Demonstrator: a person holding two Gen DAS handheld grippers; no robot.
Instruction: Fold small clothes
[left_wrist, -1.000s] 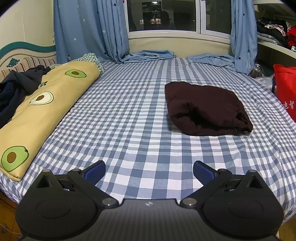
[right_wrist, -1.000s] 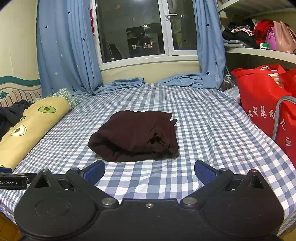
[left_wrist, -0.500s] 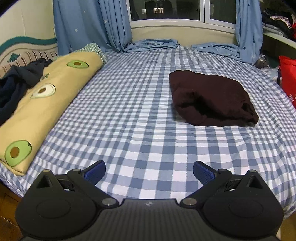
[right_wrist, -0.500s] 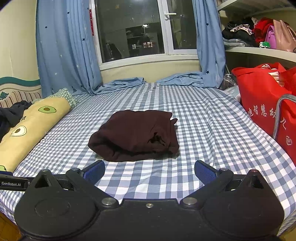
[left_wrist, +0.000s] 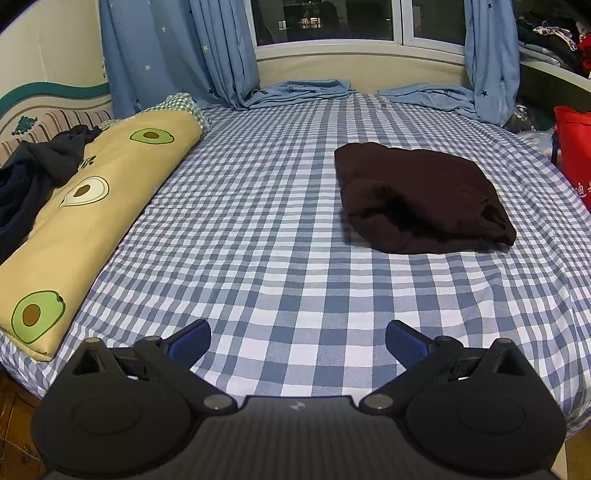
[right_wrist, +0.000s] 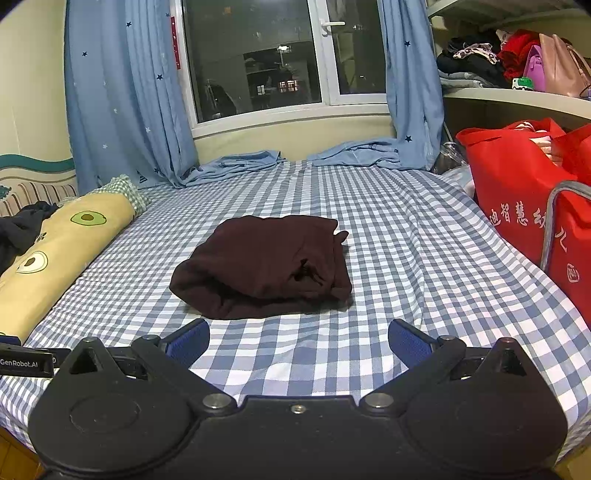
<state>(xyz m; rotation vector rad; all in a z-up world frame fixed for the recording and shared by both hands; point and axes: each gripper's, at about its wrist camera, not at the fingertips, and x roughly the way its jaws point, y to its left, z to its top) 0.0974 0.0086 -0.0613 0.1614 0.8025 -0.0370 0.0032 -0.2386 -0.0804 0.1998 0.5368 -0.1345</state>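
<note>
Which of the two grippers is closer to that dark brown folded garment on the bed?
The right gripper: the garment lies straight ahead of its open fingers. From the left gripper it sits farther off, ahead and to the right.

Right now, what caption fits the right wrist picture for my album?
Open right gripper facing a folded dark maroon garment on a checked bed.

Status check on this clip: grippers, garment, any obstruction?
Left gripper open, empty. Right gripper open, empty. Dark maroon garment lies folded on the checked bedsheet, untouched. Nothing between grippers and garment.
</note>
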